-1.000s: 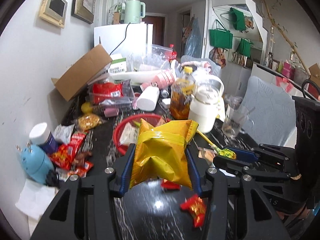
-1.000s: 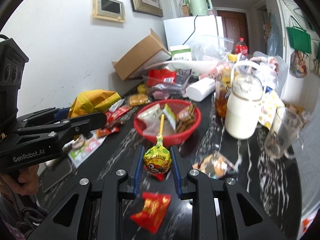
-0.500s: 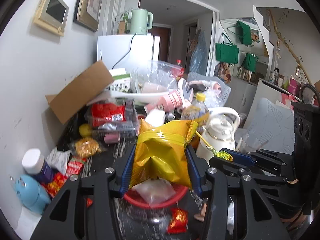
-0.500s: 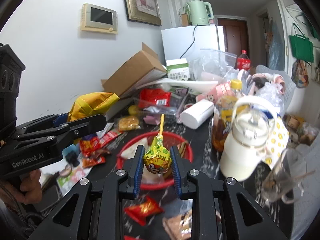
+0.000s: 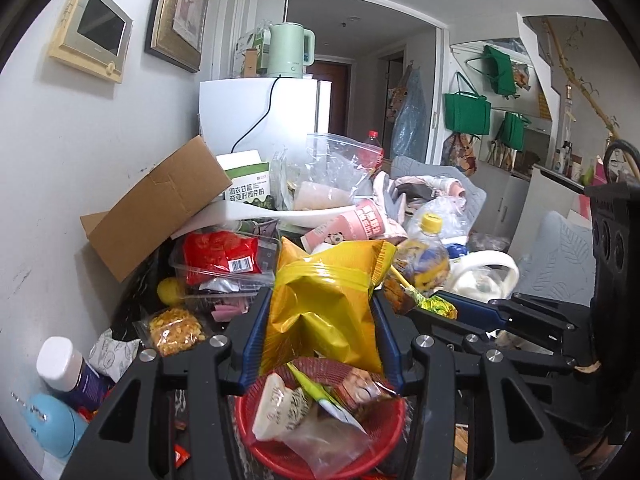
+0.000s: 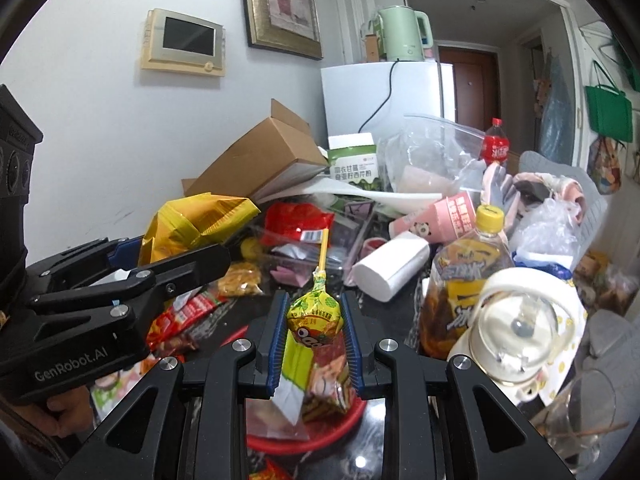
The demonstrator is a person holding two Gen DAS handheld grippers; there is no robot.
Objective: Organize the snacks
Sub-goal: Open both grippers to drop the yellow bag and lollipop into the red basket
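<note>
My left gripper (image 5: 320, 312) is shut on a crumpled yellow snack bag (image 5: 324, 312), held just above a red basket (image 5: 320, 456) that holds several wrapped snacks. My right gripper (image 6: 314, 320) is shut on a lollipop (image 6: 316, 316) in a yellow-green wrapper, its yellow stick pointing up. It hangs over the same red basket (image 6: 328, 436). In the right wrist view the left gripper (image 6: 224, 252) with the yellow bag (image 6: 192, 224) shows at the left. The right gripper's tip (image 5: 444, 300) with the lollipop (image 5: 432, 305) shows at the right of the left wrist view.
The dark table is crowded: a cardboard box (image 5: 160, 204), a clear tray with a red packet (image 5: 220, 256), a tea bottle (image 6: 464, 272), a white jug (image 6: 516, 332), a white roll (image 6: 392, 268), pink cups (image 6: 436, 220), a glass mug (image 6: 576, 412), loose red snack packets (image 6: 180, 320).
Both grippers have moved forward over the table, each keeping its snack. The red basket has slid from ahead of the fingers to right below them.
</note>
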